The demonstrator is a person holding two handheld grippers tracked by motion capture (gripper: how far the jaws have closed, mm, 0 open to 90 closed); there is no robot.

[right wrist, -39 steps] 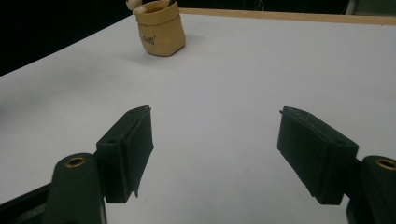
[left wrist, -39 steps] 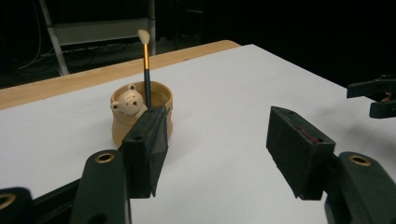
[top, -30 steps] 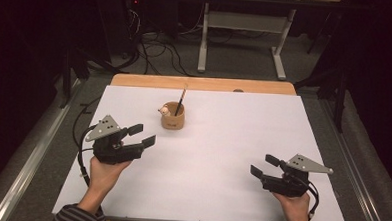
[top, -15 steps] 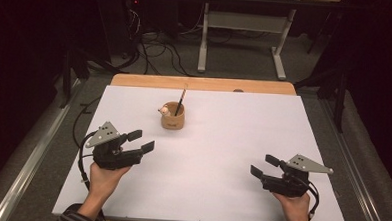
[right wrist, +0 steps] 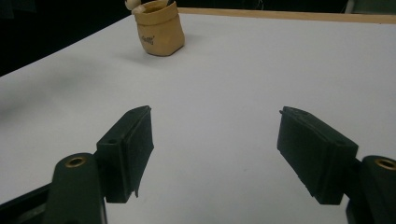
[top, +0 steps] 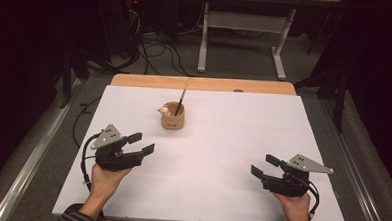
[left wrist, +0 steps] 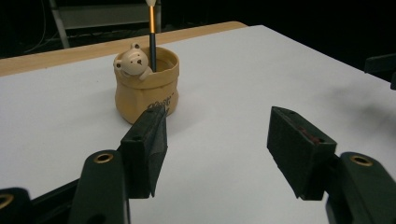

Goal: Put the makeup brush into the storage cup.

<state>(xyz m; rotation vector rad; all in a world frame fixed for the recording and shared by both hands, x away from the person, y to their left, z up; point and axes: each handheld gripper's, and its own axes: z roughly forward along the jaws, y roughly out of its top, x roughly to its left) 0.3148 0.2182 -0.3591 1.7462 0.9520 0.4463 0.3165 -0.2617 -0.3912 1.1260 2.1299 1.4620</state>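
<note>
On the white matte table (top: 222, 141) we are holding the left gripper (top: 138, 144) at the near left, jaws spread wide and gripping nothing. Ahead of it, well apart, a tan sack-shaped pot (top: 173, 117) with a small bear figure is sitting near the far edge, upright. A slim pencil (top: 180, 101) is standing in it, tilting slightly. At the near right, the right gripper (top: 264, 166) is resting released too, empty.

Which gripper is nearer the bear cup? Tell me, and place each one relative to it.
Left. The left gripper sits just in front and left of the bear cup, jaws open toward it. The right gripper rests near the table's front right corner, far across, also open.
</note>
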